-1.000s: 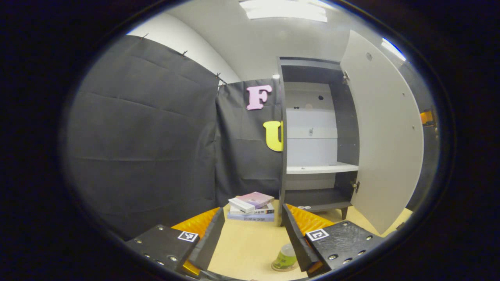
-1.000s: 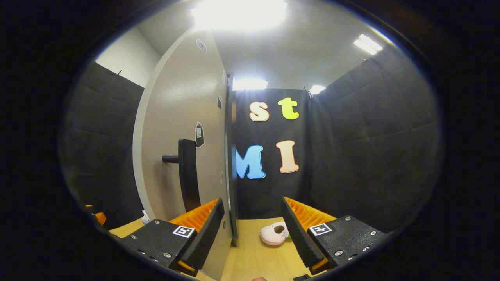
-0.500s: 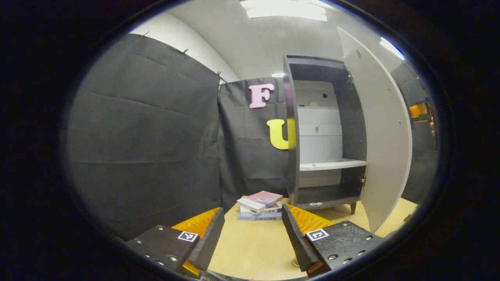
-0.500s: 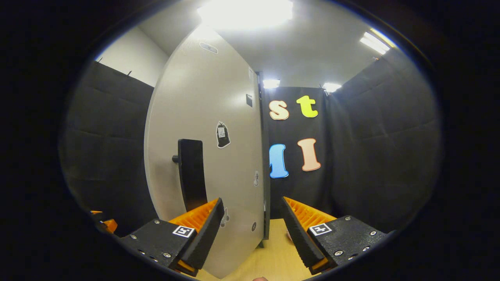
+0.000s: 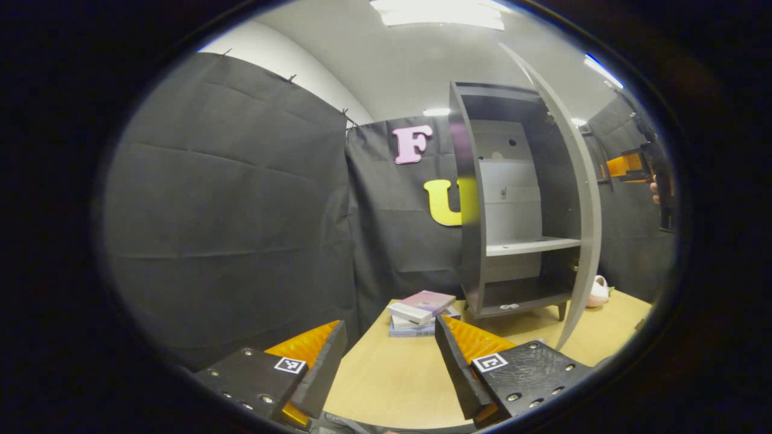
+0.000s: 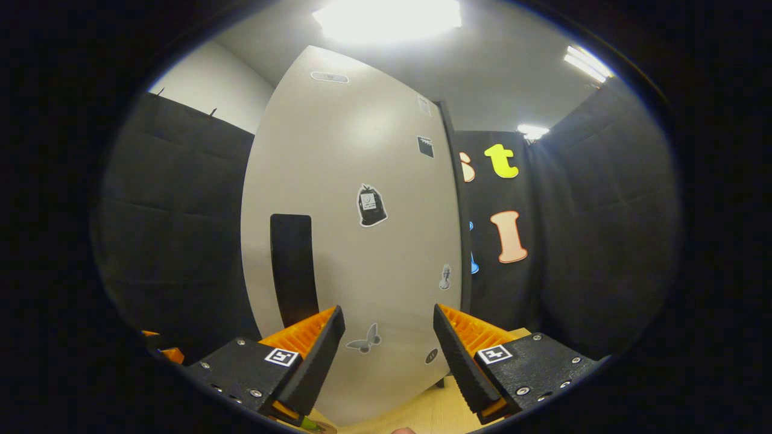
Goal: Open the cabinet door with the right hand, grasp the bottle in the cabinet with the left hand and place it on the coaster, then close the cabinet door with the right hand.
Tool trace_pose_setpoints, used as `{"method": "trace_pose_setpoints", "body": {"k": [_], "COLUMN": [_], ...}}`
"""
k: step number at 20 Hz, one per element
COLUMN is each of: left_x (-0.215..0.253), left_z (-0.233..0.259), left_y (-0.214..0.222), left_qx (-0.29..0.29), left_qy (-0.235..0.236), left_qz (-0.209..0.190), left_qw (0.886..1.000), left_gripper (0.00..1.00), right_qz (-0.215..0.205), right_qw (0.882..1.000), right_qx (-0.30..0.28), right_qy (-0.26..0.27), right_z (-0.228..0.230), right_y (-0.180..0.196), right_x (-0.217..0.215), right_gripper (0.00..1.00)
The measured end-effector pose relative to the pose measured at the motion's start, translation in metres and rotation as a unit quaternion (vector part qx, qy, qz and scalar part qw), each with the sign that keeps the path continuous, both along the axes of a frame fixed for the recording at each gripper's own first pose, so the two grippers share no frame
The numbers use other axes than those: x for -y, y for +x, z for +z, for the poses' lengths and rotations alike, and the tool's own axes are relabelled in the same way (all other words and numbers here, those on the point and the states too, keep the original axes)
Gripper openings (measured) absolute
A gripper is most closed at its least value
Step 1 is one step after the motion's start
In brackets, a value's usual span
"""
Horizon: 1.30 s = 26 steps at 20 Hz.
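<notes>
In the left gripper view the dark grey cabinet (image 5: 512,205) stands at the back of the wooden table (image 5: 386,380), its pale door (image 5: 584,199) seen nearly edge-on and partly open. My left gripper (image 5: 389,367) hangs open over the table, nothing between its fingers. In the right gripper view the door's outer face (image 6: 362,253), with stickers and a black handle (image 6: 294,265), stands close in front. My right gripper (image 6: 389,355) is open just before that face, to the right of the handle; I cannot tell whether it touches. A green sliver (image 6: 307,424) peeks out at the bottom edge.
A stack of books (image 5: 422,310) lies left of the cabinet's foot. A pink-white soft thing (image 5: 597,292) sits on the table behind the door. The other gripper (image 5: 630,166) and a hand (image 5: 654,190) show far right, beyond the door.
The door has swung toward the cabinet, from wide open to partly open. The right gripper followed its outer face. The green bottle on its coaster has slipped out of the left gripper view.
</notes>
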<state>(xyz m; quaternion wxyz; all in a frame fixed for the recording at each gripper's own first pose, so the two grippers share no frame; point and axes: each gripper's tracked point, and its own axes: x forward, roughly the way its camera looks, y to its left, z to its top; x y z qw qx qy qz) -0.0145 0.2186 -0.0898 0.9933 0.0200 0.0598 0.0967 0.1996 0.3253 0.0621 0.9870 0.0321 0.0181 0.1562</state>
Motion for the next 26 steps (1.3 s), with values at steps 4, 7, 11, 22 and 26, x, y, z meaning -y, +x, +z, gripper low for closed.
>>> {"method": "trace_pose_setpoints", "body": {"k": [4,7,11,22,26], "left_x": [-0.017,-0.027,-0.028,0.038,0.081], "left_z": [-0.003,-0.001,0.003,0.031,0.051], "left_y": [-0.001,-0.004,0.003,0.022,0.024], "left_qx": [-0.004,-0.005,0.001,0.02,0.031], "left_qy": [-0.002,0.004,-0.002,-0.023,-0.02], "left_qz": [0.01,0.015,0.008,-0.006,-0.016], "left_qw": [1.0,1.0,1.0,1.0,0.999], "left_gripper": [0.88,0.88,0.88,0.88,0.88], "right_qz": [0.016,0.023,0.026,0.047,0.047], "right_qw": [1.0,1.0,1.0,0.999,0.999], "right_qx": [-0.006,-0.008,-0.008,0.011,0.007], "right_qy": [-0.004,0.002,-0.002,-0.018,-0.012], "right_z": [-0.011,-0.015,-0.018,-0.014,-0.013], "right_y": [0.017,0.026,0.025,-0.001,-0.01], "right_x": [-0.033,-0.051,-0.05,0.015,0.058], "right_gripper": [0.93,0.93,0.93,0.93,0.93]}}
